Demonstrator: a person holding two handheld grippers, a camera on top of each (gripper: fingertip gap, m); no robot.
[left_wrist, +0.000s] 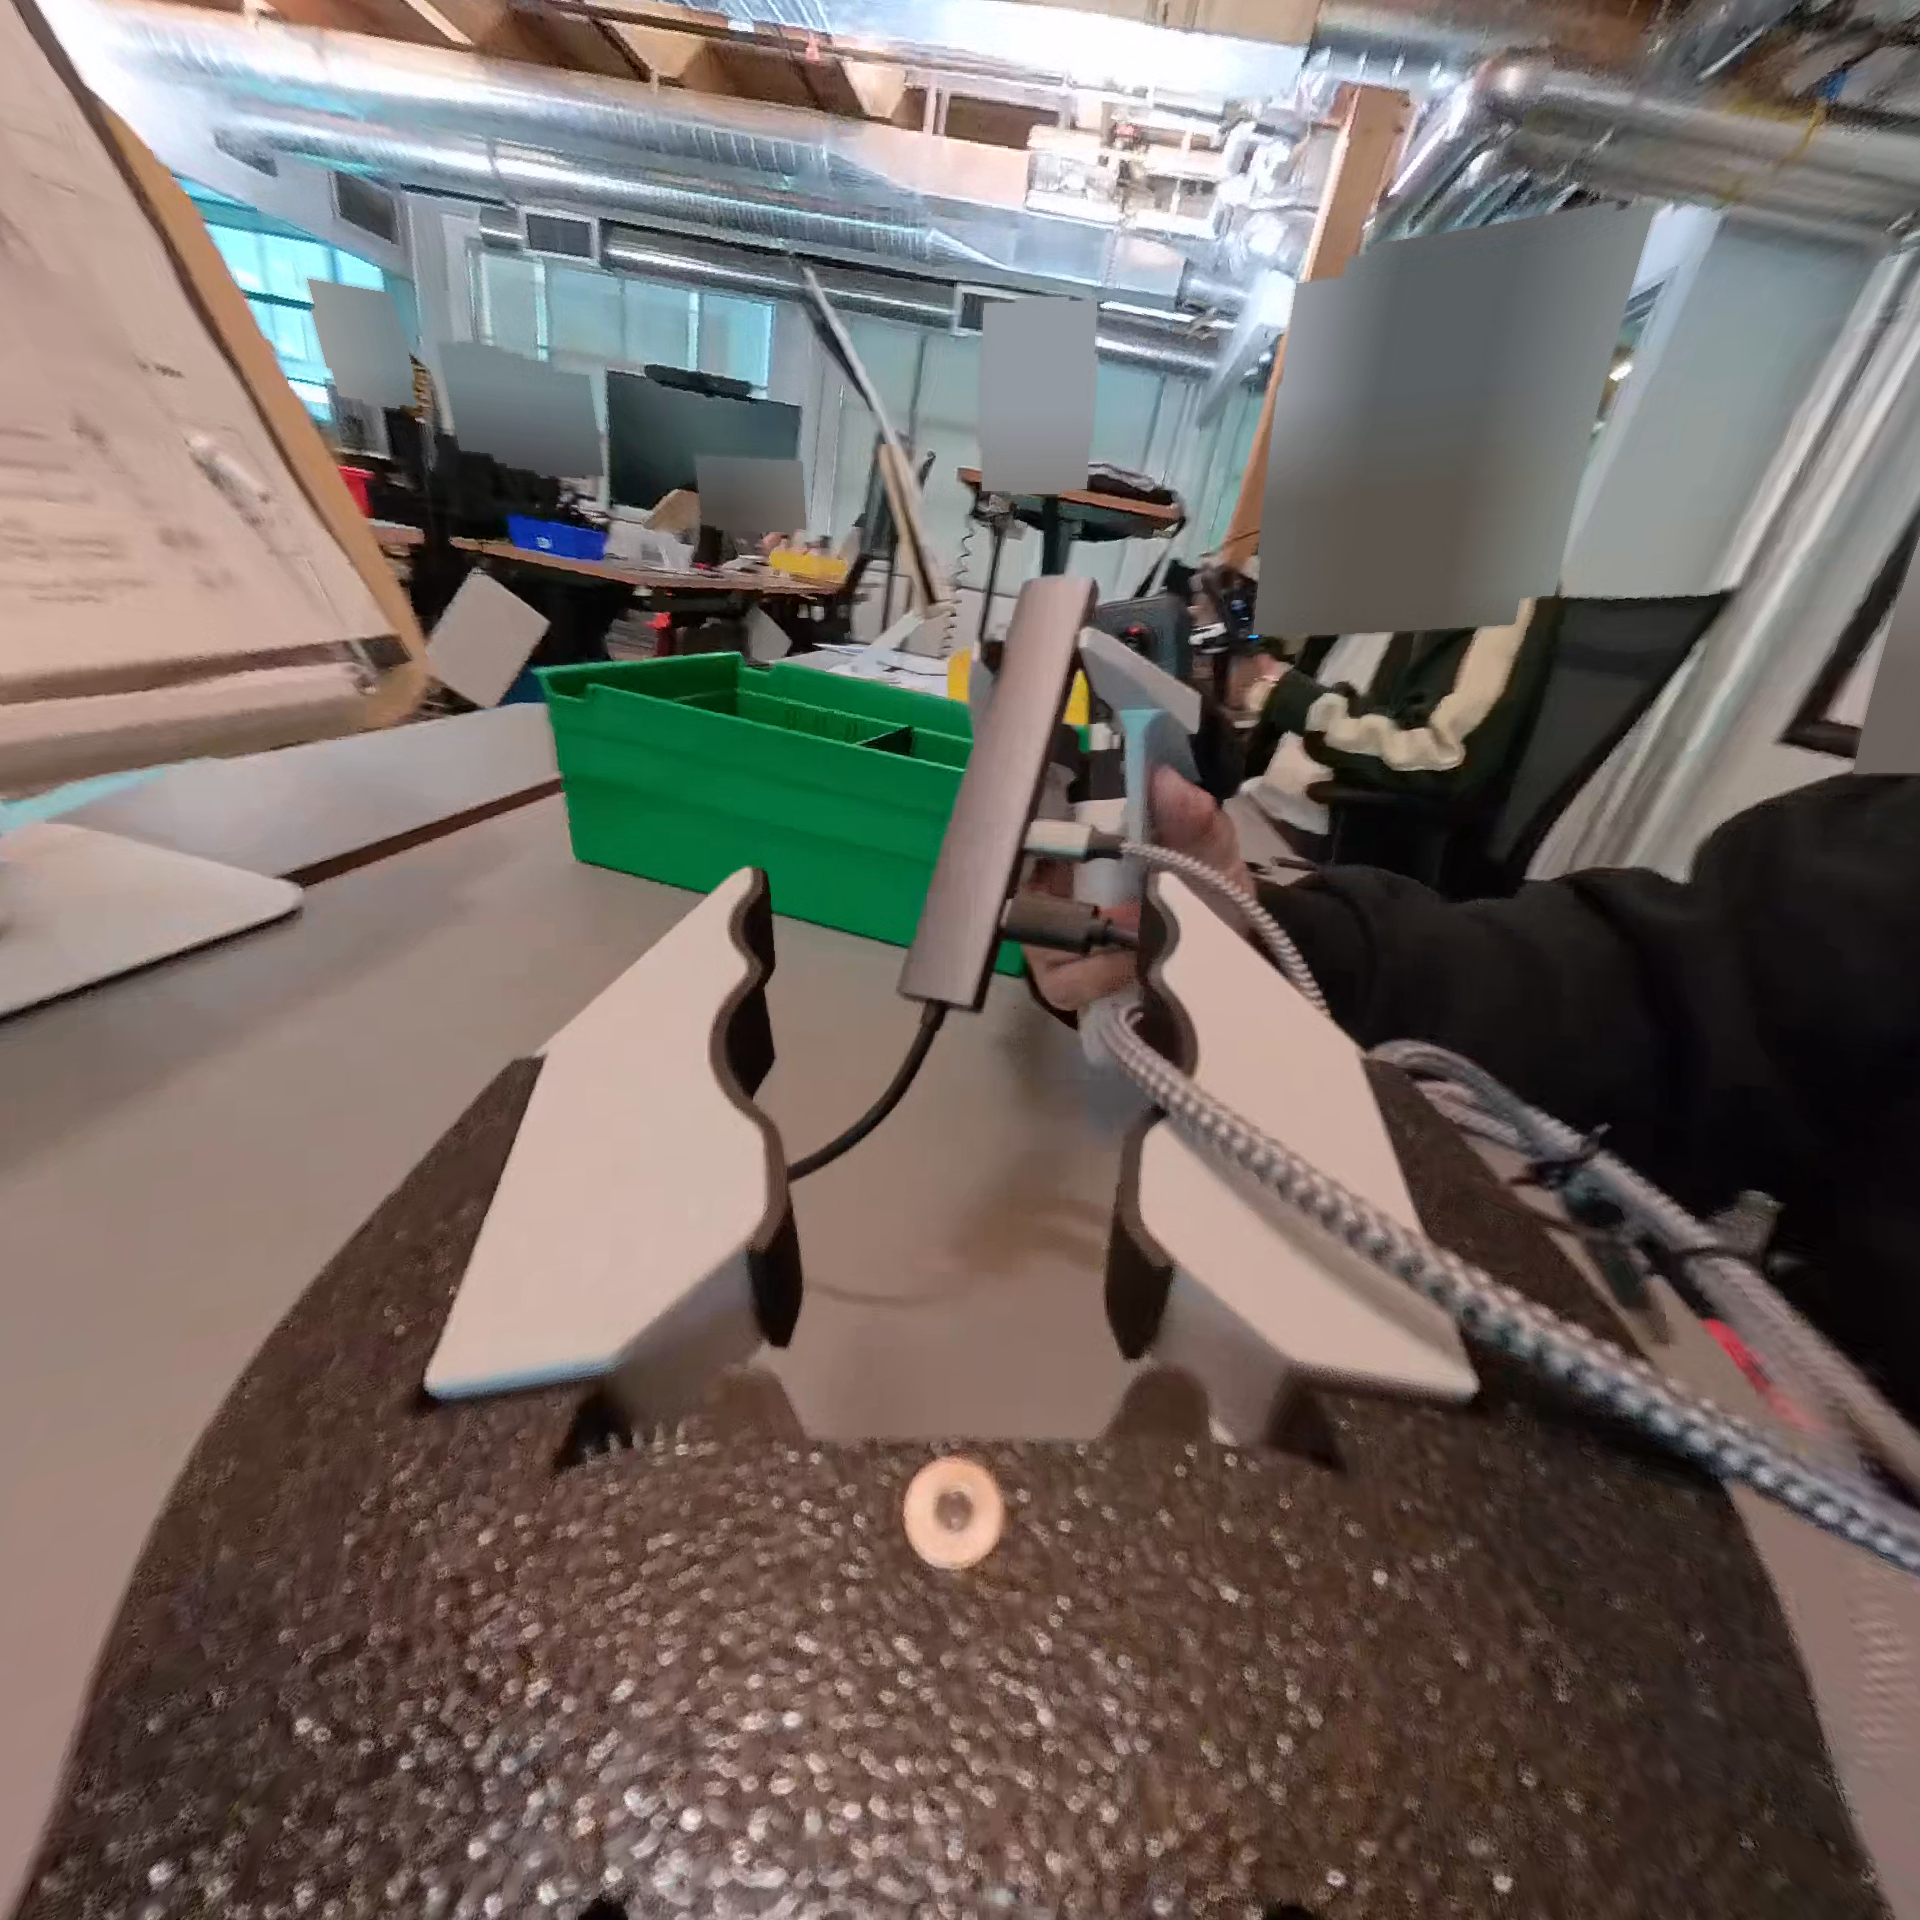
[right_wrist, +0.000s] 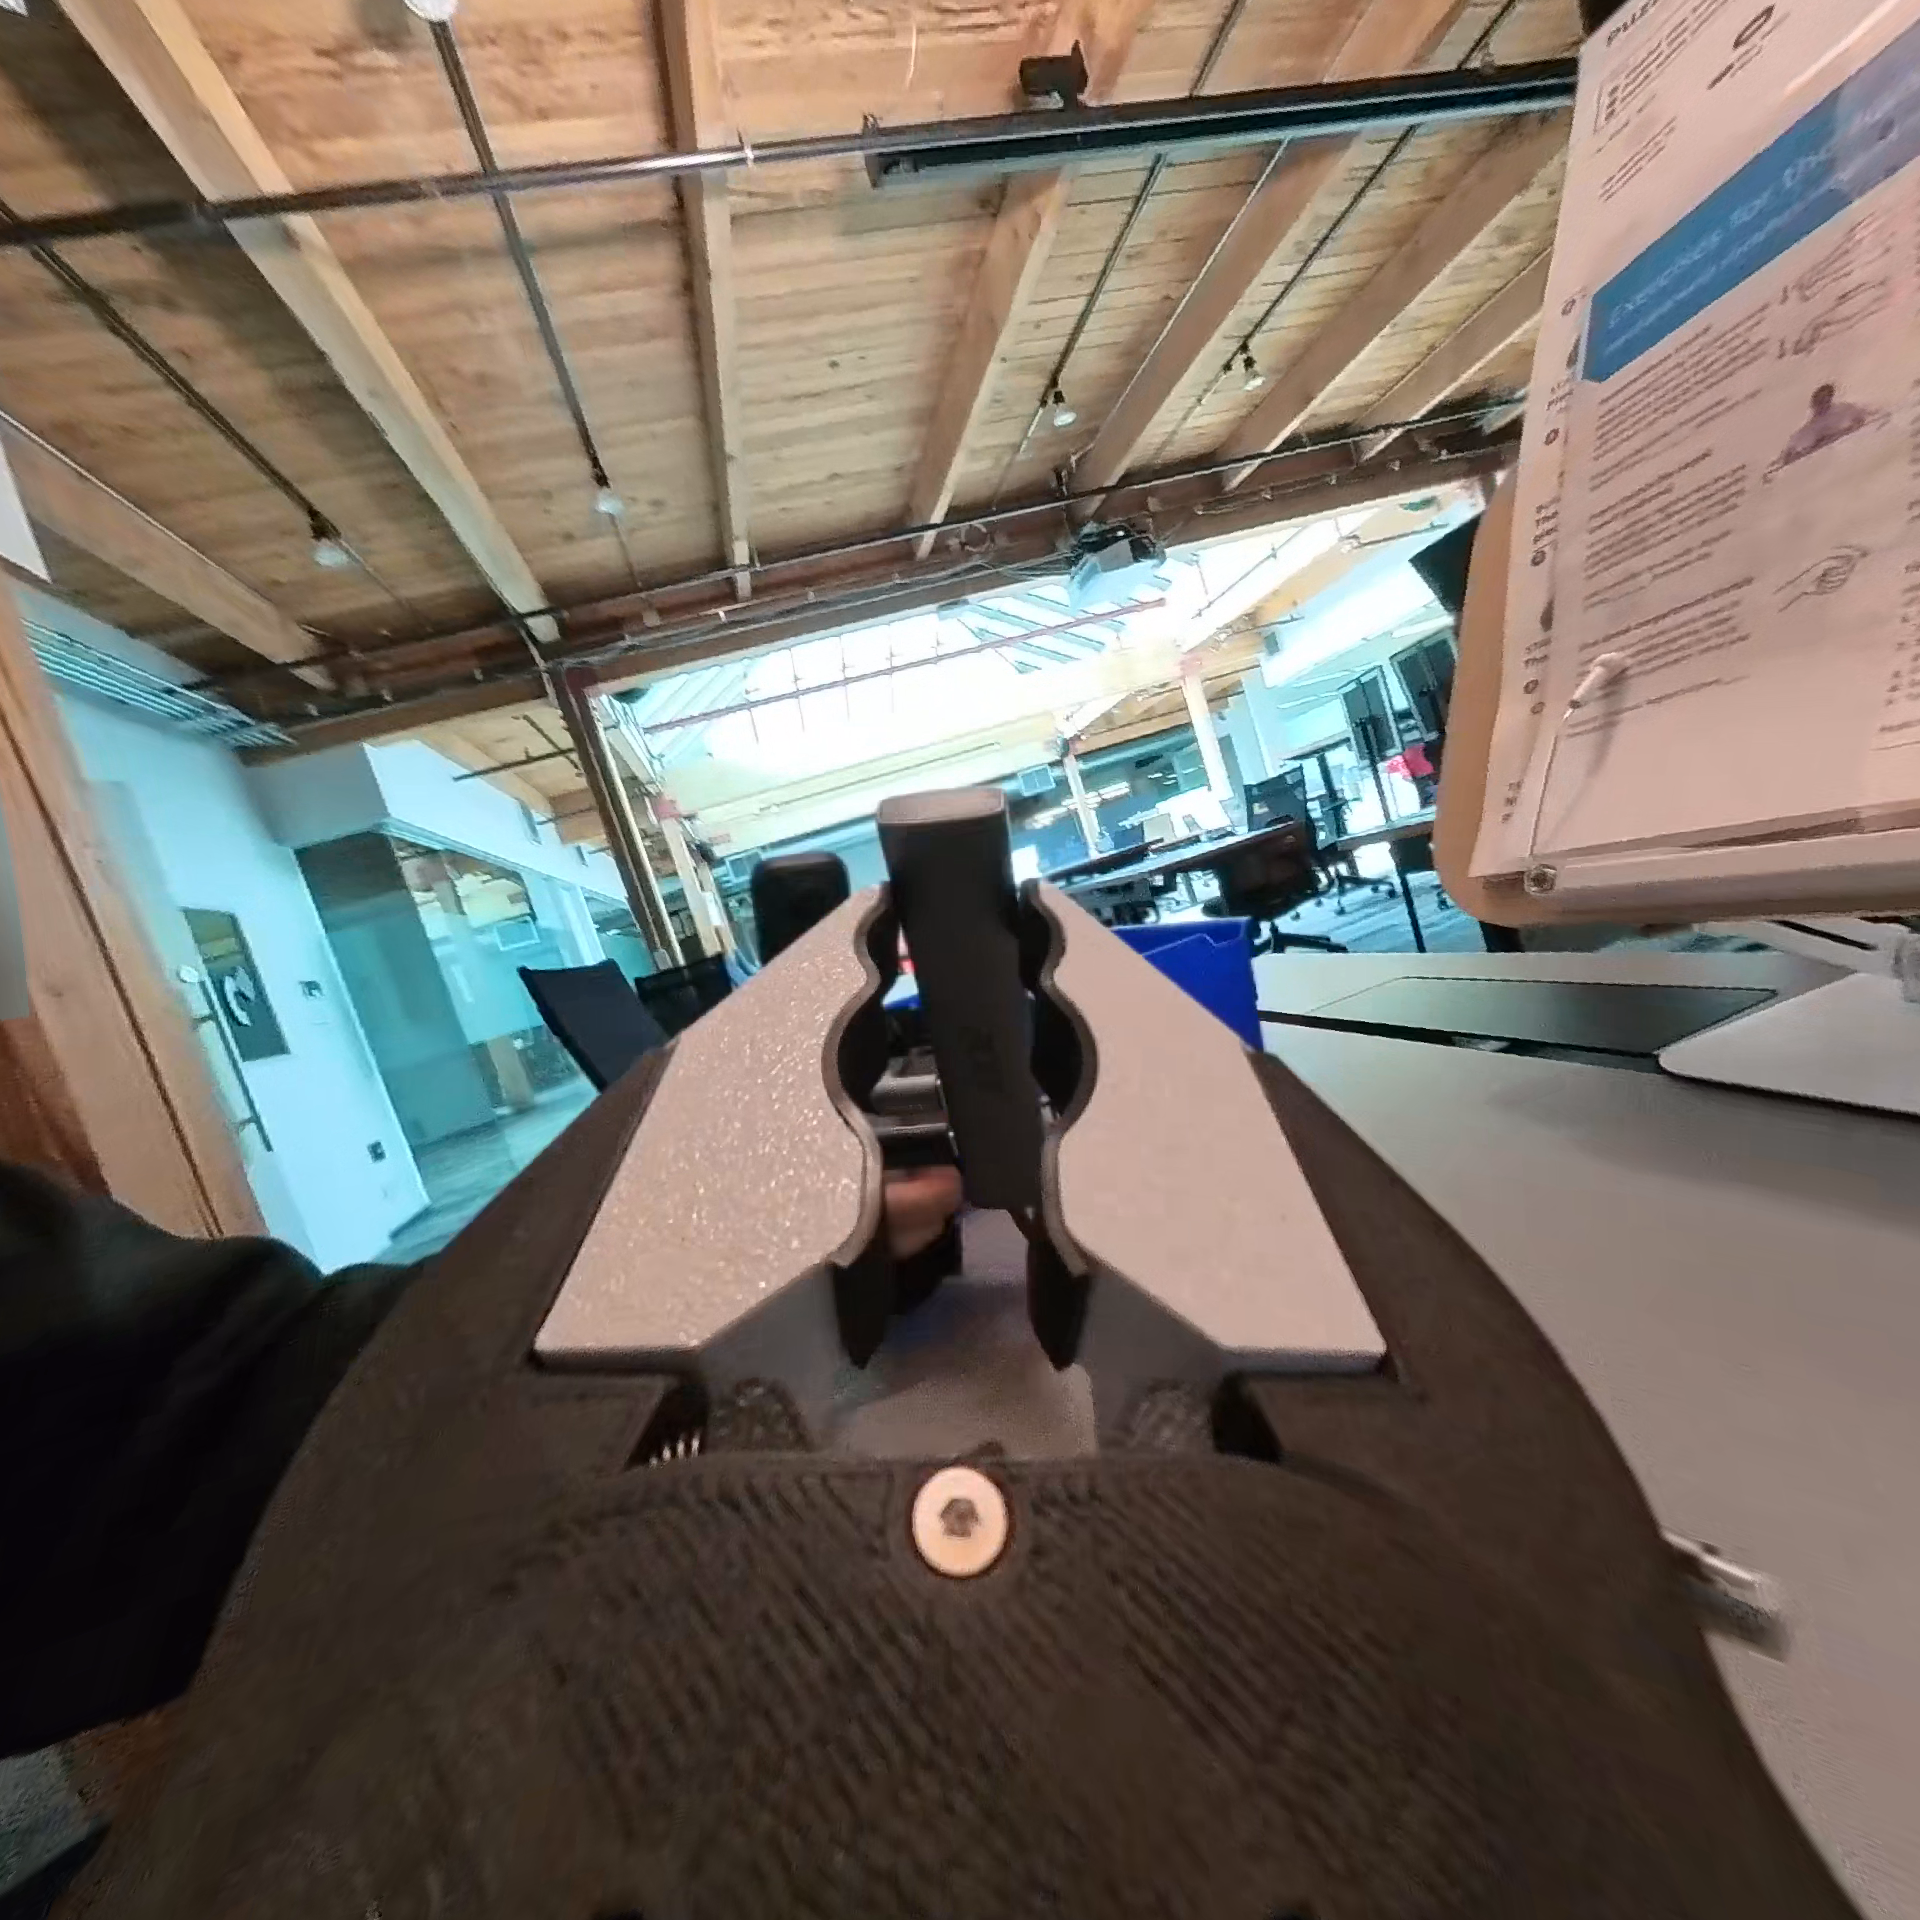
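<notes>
My left gripper (left_wrist: 958, 894) is open and empty, its jaws wide apart just above the grey table (left_wrist: 312, 1039). Right in front of it a grey USB hub (left_wrist: 997, 800) stands upright and slightly tilted. A silver plug (left_wrist: 1070, 840) and a black plug (left_wrist: 1060, 923) are in the hub's side. A braided cable (left_wrist: 1299, 1195) runs from the silver plug across my left gripper's right finger. A thin black cable (left_wrist: 883, 1101) hangs from the hub's lower end. My right gripper (right_wrist: 956, 904) is shut on the hub (right_wrist: 961, 987) and points upward. A hand (left_wrist: 1184, 831) shows behind the hub.
A green divided bin (left_wrist: 748, 769) stands on the table behind the hub. A stand with a printed sheet (left_wrist: 125, 468) and its white base (left_wrist: 104, 914) are at the left. A silver laptop (right_wrist: 1558, 997) and a blue bin (right_wrist: 1195, 966) lie beyond. A person in a dark jacket (left_wrist: 1403, 717) sits at the right. Tip to tip, the grippers are about 9 cm apart.
</notes>
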